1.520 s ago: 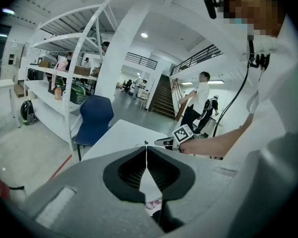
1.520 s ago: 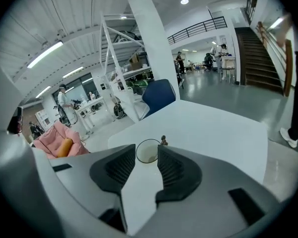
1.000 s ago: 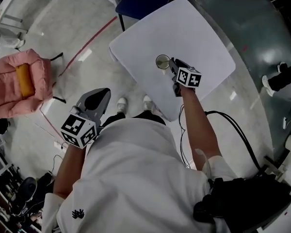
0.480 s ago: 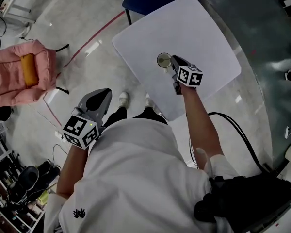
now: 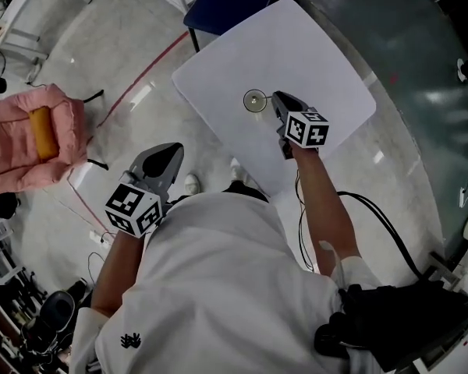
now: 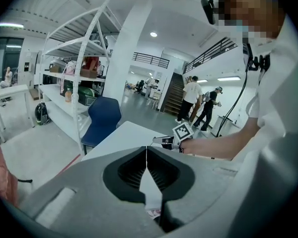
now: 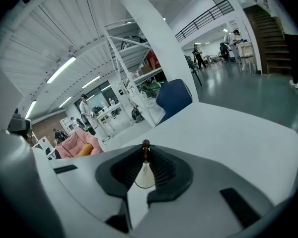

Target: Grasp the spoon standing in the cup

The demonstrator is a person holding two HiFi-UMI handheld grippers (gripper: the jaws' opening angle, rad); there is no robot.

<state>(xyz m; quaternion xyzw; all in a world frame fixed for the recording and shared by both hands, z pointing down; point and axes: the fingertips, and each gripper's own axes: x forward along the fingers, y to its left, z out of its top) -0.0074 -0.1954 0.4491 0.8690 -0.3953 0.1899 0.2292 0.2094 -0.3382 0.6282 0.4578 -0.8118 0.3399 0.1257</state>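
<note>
While the right gripper (image 7: 145, 151) pinches the spoon (image 7: 146, 144) standing in the cup (image 5: 255, 100) — table's (image 5: 327, 61) nine o'clock side — the left gripper (image 5: 171, 149), at seven o'clock, hangs closed, empty.

Overhead and low views, shared table (image 5: 327, 53)

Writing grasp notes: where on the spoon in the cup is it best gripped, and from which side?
Best the upper handle of the spoon, under its brown knob, approached sideways from the person's side: it stands upright, clear above the rim of the cup. The right gripper is shut on it.
</note>
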